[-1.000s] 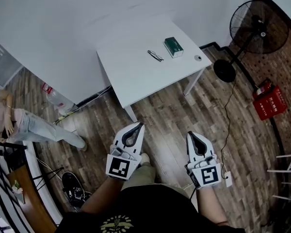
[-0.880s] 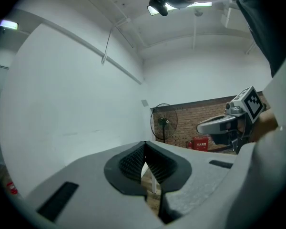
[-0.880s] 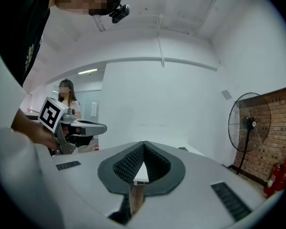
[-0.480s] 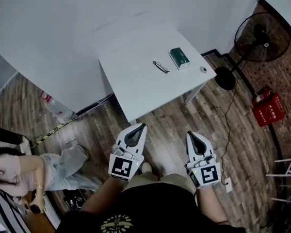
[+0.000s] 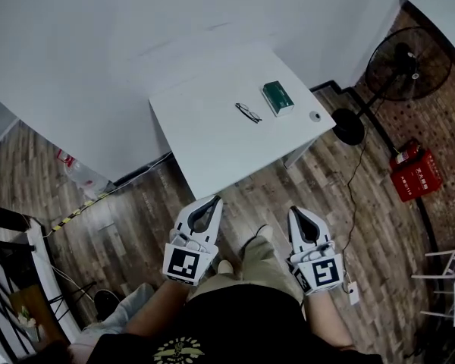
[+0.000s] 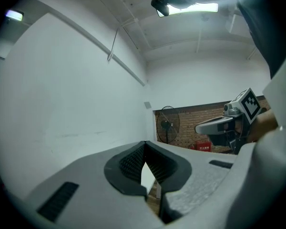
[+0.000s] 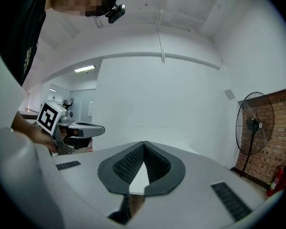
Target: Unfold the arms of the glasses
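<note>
Dark-framed glasses (image 5: pixel 248 112) lie on the white table (image 5: pixel 212 127), well ahead of both grippers in the head view. My left gripper (image 5: pixel 212 201) is held near my body over the wooden floor, its jaws shut with nothing between them. To its right my right gripper (image 5: pixel 295 211) is likewise shut and holds nothing. Each gripper view shows its own tips meeting, the left gripper (image 6: pixel 144 143) and the right gripper (image 7: pixel 143 144), with the table edge just beyond. The other gripper (image 6: pixel 226 123) shows at the right of the left gripper view.
A green box (image 5: pixel 277 97) and a small round object (image 5: pixel 314 116) sit on the table beside the glasses. A standing fan (image 5: pixel 406 65) and a red extinguisher box (image 5: pixel 409 169) are at the right. A white wall runs behind the table. A cable crosses the floor at the right.
The view has shifted as I moved towards the table; both grippers stay shut side by side. A person at the left has dropped out of sight to the bottom-left edge.
</note>
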A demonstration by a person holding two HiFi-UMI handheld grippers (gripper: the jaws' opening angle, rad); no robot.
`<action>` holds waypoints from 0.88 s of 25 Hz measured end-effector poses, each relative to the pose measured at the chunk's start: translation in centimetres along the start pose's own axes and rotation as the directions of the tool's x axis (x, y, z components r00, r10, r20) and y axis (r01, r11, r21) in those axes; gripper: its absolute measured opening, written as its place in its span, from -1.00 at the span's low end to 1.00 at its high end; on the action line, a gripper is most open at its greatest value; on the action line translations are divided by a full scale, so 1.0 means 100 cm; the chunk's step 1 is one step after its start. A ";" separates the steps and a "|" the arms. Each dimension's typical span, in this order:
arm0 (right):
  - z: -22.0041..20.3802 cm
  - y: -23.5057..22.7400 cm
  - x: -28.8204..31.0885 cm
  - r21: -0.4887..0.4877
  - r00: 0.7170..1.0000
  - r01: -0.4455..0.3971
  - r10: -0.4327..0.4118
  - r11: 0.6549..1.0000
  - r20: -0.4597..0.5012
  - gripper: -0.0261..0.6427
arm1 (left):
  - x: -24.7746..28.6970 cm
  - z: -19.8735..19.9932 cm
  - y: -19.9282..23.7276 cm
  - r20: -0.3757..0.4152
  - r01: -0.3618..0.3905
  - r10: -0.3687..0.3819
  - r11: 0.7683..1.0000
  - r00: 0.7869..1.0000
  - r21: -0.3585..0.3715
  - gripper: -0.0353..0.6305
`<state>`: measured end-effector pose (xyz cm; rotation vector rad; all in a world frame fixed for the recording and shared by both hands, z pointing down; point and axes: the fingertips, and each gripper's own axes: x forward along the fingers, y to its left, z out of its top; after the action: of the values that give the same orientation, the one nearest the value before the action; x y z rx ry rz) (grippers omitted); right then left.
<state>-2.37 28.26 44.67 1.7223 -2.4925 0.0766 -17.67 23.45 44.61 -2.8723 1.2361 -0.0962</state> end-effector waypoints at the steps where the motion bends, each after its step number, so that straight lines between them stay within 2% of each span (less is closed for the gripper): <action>1: -0.001 -0.002 0.003 -0.003 1.000 -0.005 0.005 1.000 -0.006 -0.94 | 0.002 0.000 0.002 -0.001 -0.004 0.004 1.000 1.000 0.005 -0.88; 5: 0.000 -0.014 0.017 -0.002 1.000 -0.021 0.021 1.000 -0.003 -0.94 | 0.015 -0.003 0.009 -0.013 -0.022 0.023 0.999 1.000 0.040 -0.88; 11: -0.002 -0.037 0.034 0.009 1.000 -0.021 0.021 1.000 -0.009 -0.94 | 0.050 -0.008 0.000 -0.052 0.036 -0.034 0.999 0.998 0.035 -0.87; 15: -0.006 -0.047 0.043 0.015 1.000 -0.014 0.015 1.000 -0.025 -0.94 | 0.063 -0.006 -0.003 -0.024 0.079 -0.078 0.995 0.997 0.060 -0.88; 18: -0.004 -0.054 0.051 0.012 1.000 -0.014 0.014 1.000 -0.022 -0.94 | 0.075 -0.008 0.001 -0.027 0.075 -0.074 0.997 0.997 0.034 -0.88; 22: 0.001 -0.069 0.056 0.004 1.000 -0.004 0.004 1.000 -0.001 -0.94 | 0.092 -0.002 0.007 0.001 0.069 -0.069 0.996 0.998 0.052 -0.88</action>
<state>2.06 20.57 45.08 1.7187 -2.4967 0.0835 -11.89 16.30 45.25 -2.8692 1.1172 -0.1234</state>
